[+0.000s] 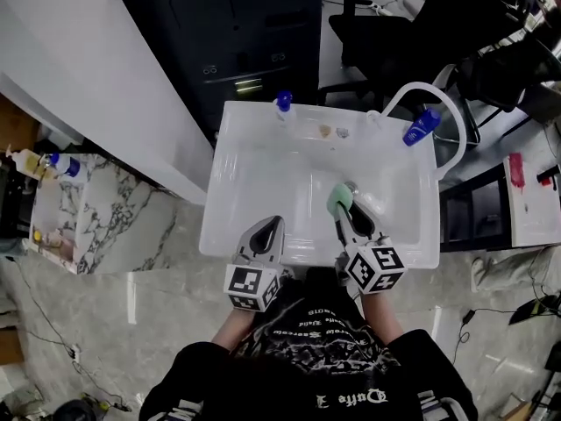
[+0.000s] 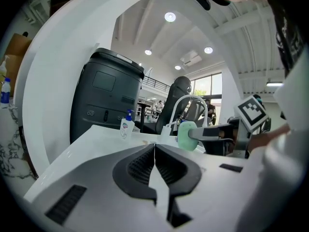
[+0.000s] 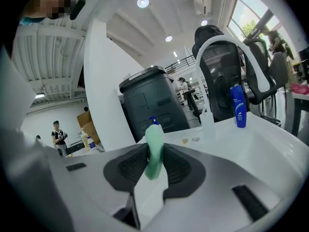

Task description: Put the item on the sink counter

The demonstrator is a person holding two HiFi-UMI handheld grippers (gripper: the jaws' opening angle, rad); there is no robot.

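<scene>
My right gripper [image 1: 340,207] is shut on a pale green soap bar [image 1: 339,198], held on edge above the white sink basin [image 1: 263,182]. The same green soap bar [image 3: 154,146] stands pinched between the dark pads in the right gripper view, and shows as a green soap bar [image 2: 187,135] at the tip of the right gripper in the left gripper view. My left gripper [image 1: 266,229] hovers over the sink's front rim, jaws together with nothing between them; its tips [image 2: 154,146] meet in its own view.
On the back counter [image 1: 377,121] stand a blue-capped pump bottle [image 1: 282,103], a blue shampoo bottle [image 1: 422,126] and two small items [image 1: 333,132]. A curved white faucet hose [image 1: 438,103] arches at the right. A dark bin [image 1: 237,33] stands behind the sink.
</scene>
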